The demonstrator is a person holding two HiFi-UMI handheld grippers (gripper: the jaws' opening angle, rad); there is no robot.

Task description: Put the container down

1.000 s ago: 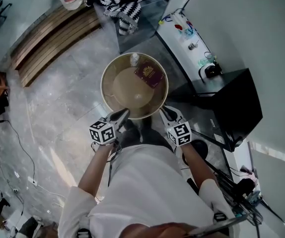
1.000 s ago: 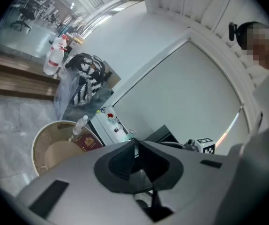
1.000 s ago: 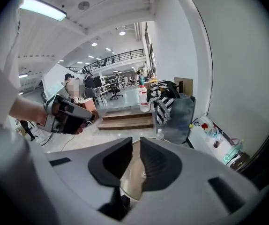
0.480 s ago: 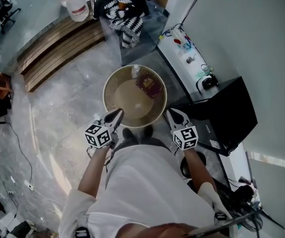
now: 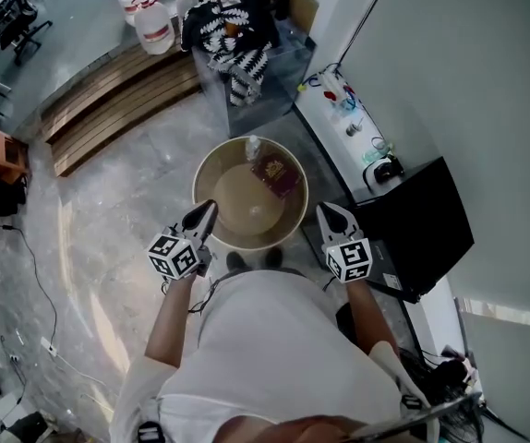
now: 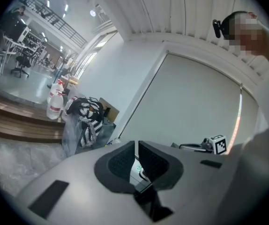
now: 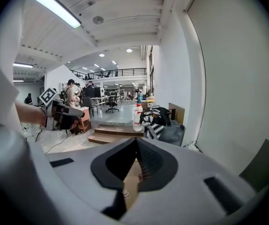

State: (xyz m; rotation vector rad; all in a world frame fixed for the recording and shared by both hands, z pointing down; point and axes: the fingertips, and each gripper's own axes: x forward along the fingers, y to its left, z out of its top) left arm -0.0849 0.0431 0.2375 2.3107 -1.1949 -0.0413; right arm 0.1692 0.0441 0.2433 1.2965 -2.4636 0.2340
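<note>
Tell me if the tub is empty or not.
Not empty: the head view shows a maroon booklet and a small bottle inside the tub.

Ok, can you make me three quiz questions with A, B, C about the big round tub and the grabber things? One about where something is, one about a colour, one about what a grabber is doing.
1. Where is the dark red booklet?
A. On a chair
B. Inside the round tub
C. Under a blanket

2. What colour is the round tub?
A. Tan
B. Bright blue
C. Green

3. How are the left gripper's jaws?
A. Spread wide open
B. Pinching the booklet
C. Closed together with nothing in them

Answers:
1. B: the head view shows the booklet lying on the tub's bottom, near the far side.
2. A: its wall and bottom are sandy tan all over.
3. C: the left gripper view shows the two pads together and only the room beyond them.
</note>
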